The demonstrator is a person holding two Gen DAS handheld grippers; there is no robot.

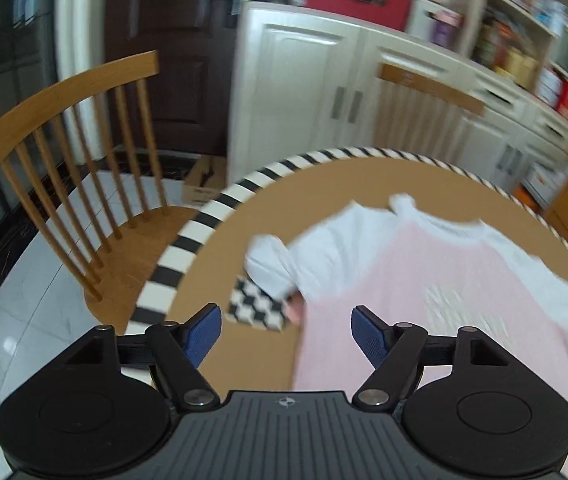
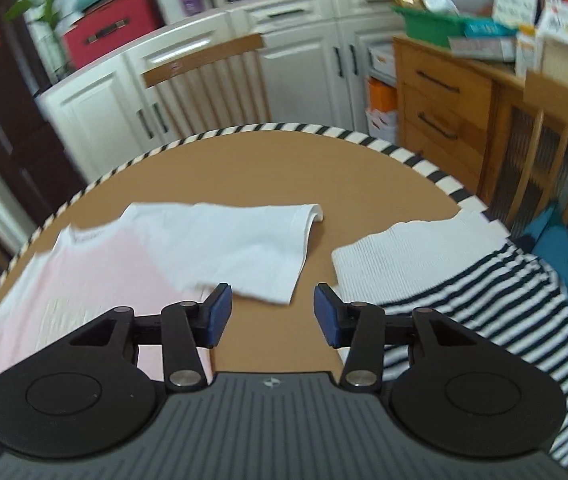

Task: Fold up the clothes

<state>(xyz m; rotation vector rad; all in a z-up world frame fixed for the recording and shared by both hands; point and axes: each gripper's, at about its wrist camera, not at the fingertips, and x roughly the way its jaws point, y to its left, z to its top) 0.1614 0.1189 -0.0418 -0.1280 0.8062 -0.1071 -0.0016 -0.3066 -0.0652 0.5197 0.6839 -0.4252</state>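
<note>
A pink T-shirt with white sleeves [image 1: 404,280] lies spread flat on the round brown table [image 1: 324,184]. It also shows in the right wrist view [image 2: 96,264], its right sleeve [image 2: 252,248] stretched out. My left gripper [image 1: 286,330] is open and empty, above the table near the shirt's left sleeve, whose cuff is folded back showing a black-and-white check patch [image 1: 256,306]. My right gripper [image 2: 272,314] is open and empty, above bare table between the pink shirt's sleeve and a white and navy-striped garment [image 2: 464,292] at the right.
The table has a black-and-white striped rim [image 1: 188,240]. Wooden chairs stand at the left [image 1: 76,168], the far side [image 2: 204,80] and the right [image 2: 556,168]. White cabinets [image 1: 304,80] and a wooden dresser [image 2: 436,108] stand behind. A blue cloth [image 2: 560,256] hangs at the right.
</note>
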